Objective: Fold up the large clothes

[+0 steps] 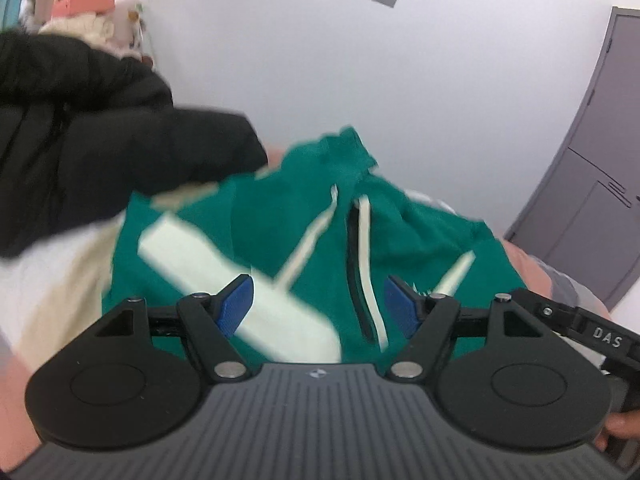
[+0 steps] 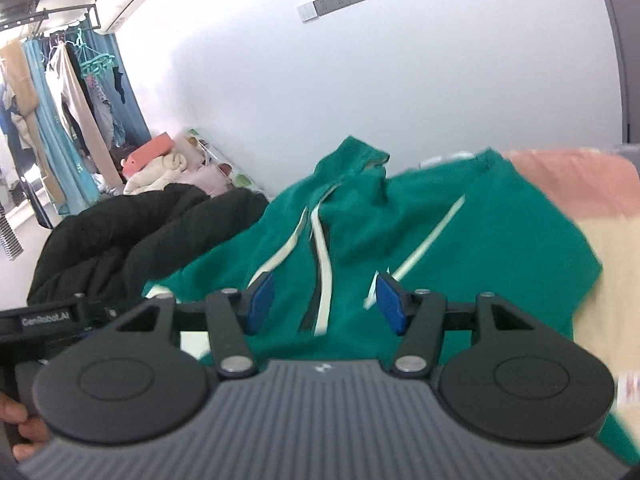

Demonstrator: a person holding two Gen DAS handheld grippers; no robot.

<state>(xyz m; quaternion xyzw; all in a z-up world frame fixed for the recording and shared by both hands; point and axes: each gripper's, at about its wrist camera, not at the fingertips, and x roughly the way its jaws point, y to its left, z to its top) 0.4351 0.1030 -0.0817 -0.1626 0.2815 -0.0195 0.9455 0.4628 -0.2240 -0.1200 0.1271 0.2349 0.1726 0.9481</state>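
A green hooded garment (image 2: 400,232) with pale stripes is seen spread on the bed (image 2: 580,184), just beside a black padded jacket (image 2: 132,240). The left claw (image 1: 318,304) and the right claw (image 2: 326,300) are both held above it with jaws apart, and nothing is gripped by either.

The green garment (image 1: 288,216) is motion-blurred; its lower edge is hidden behind the gripper body. The black jacket (image 1: 80,128) is cropped at the left frame edge.
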